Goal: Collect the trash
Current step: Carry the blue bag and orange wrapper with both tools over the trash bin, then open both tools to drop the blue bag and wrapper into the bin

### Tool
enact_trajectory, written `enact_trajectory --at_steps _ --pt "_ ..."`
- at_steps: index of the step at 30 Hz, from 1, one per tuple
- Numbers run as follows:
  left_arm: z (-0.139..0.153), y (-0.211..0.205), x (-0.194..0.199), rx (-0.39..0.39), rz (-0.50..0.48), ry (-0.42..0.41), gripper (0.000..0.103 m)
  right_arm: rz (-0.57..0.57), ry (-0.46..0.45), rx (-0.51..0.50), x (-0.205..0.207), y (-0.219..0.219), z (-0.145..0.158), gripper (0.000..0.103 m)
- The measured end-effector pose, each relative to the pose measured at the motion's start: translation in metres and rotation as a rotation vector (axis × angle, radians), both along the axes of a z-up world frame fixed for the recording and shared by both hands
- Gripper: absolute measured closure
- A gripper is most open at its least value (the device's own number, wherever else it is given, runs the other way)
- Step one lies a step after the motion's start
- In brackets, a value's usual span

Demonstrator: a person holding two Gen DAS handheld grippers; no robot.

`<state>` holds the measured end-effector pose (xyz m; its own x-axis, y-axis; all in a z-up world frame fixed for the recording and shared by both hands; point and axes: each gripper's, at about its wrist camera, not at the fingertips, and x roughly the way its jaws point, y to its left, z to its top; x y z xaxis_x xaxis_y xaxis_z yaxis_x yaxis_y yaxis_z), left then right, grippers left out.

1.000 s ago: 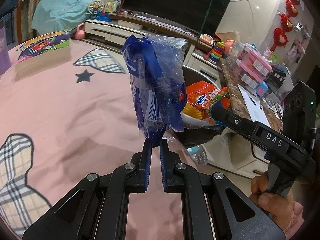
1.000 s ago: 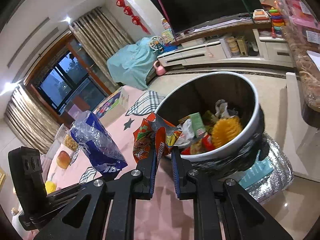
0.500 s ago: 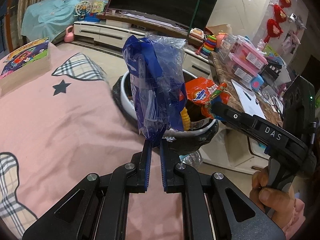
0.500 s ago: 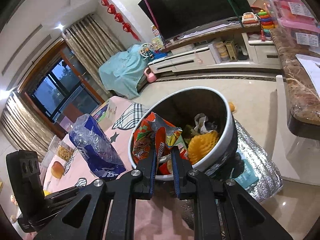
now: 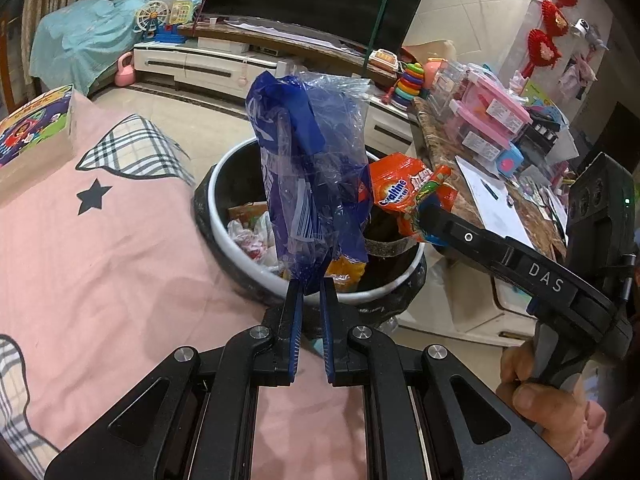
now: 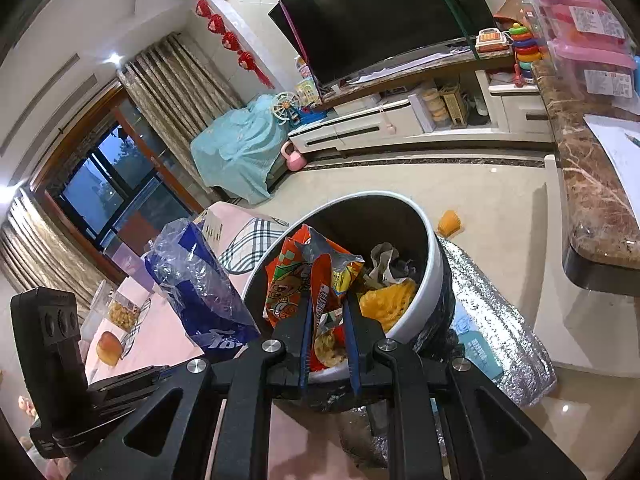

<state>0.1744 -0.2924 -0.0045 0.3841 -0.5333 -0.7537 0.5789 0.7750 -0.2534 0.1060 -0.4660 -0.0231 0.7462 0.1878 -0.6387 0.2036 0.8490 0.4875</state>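
Note:
My left gripper [image 5: 310, 286] is shut on the bottom edge of a crumpled blue and clear plastic bag [image 5: 310, 176], which stands upright above the near rim of the white-rimmed trash bin [image 5: 224, 236]. My right gripper [image 6: 328, 300] is shut on an orange snack wrapper [image 6: 296, 280], held over the bin's [image 6: 434, 256] open mouth. The bin holds several pieces of trash, among them yellow foam netting [image 6: 390, 300]. In the left wrist view the orange wrapper [image 5: 404, 192] hangs from the right gripper's tip at the bin's right side. The blue bag [image 6: 196, 288] shows at left in the right wrist view.
The bin stands on the floor against the edge of a table with a pink cloth [image 5: 100, 260]. A marble counter [image 6: 584, 184] with pink boxes runs at right. A silver foil bag [image 6: 504, 320] lies beside the bin. A book [image 5: 32, 124] rests at the table's far left.
Both grippers have carried their wrappers from above the pink cloth toward the bin. The bin now lies directly under both, and more of its contents show.

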Motion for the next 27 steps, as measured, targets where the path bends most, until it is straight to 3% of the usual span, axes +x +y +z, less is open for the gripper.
enact_trajectory --at_steps 27 --pt "-0.011 -0.028 0.022 0.037 -0.001 0.025 0.095 -0.012 0.021 -0.034 0.017 -0.01 0.0 0.088"
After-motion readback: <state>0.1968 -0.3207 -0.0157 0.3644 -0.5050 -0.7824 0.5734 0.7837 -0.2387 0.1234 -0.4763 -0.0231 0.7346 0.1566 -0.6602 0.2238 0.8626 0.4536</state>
